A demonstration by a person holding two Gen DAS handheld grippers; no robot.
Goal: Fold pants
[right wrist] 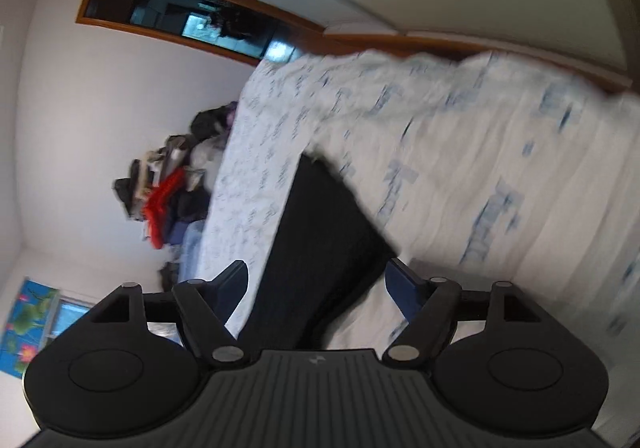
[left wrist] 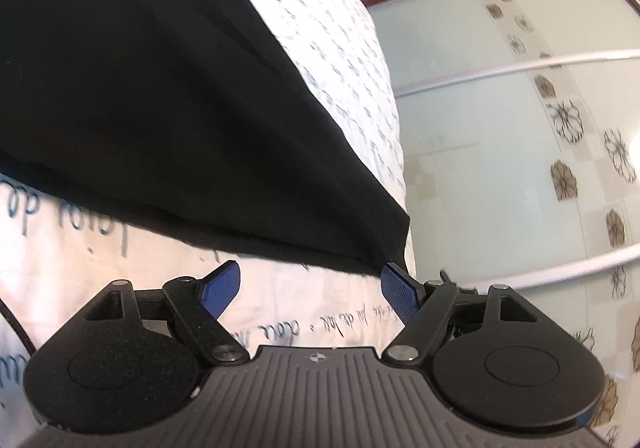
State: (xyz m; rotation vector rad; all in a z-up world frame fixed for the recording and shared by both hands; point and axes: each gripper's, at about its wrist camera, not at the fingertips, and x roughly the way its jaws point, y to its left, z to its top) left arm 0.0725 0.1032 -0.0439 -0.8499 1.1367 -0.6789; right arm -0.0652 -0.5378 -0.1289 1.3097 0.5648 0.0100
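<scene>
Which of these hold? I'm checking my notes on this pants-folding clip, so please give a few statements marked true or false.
1. The pants are black. True.
2. They lie on a plain blue sheet. False: the bed cover is white with blue handwriting.
3. The left tool is clamped on the fabric. False: its jaws stand apart with only the cover between them.
4. The right tool is open, with pants fabric between its fingers. True.
5. A heap of clothes lies beyond the bed. True.
</scene>
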